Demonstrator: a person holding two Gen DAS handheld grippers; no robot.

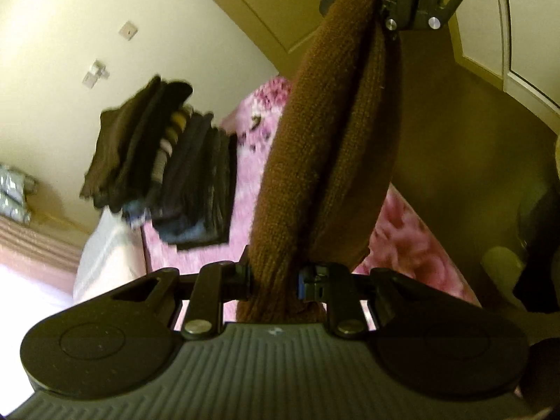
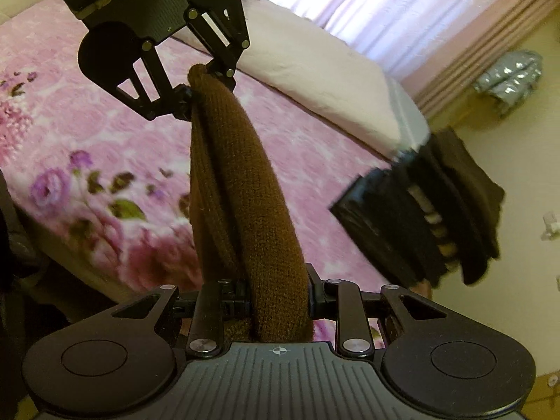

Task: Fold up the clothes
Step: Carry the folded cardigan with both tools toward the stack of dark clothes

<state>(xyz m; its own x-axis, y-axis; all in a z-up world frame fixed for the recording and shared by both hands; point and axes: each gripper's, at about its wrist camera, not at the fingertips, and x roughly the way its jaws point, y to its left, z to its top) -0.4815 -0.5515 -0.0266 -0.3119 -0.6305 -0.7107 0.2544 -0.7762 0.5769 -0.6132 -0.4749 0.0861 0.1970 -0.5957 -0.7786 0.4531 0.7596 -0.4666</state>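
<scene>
A brown knitted garment (image 1: 315, 147) hangs stretched between my two grippers, above a bed with a pink floral blanket (image 1: 245, 182). My left gripper (image 1: 274, 280) is shut on one end of it. The right gripper (image 1: 378, 3) shows at the top of the left wrist view, shut on the other end. In the right wrist view my right gripper (image 2: 280, 294) is shut on the brown garment (image 2: 245, 192), and the left gripper (image 2: 199, 87) grips its far end. The garment is doubled into a thick band.
A stack of folded dark clothes (image 1: 168, 168) lies on the blanket near the bed's edge; it also shows in the right wrist view (image 2: 427, 217). A white pillow (image 2: 322, 80) lies at the head of the bed. Curtains (image 2: 402, 10) and a wardrobe (image 1: 266, 7) stand beyond.
</scene>
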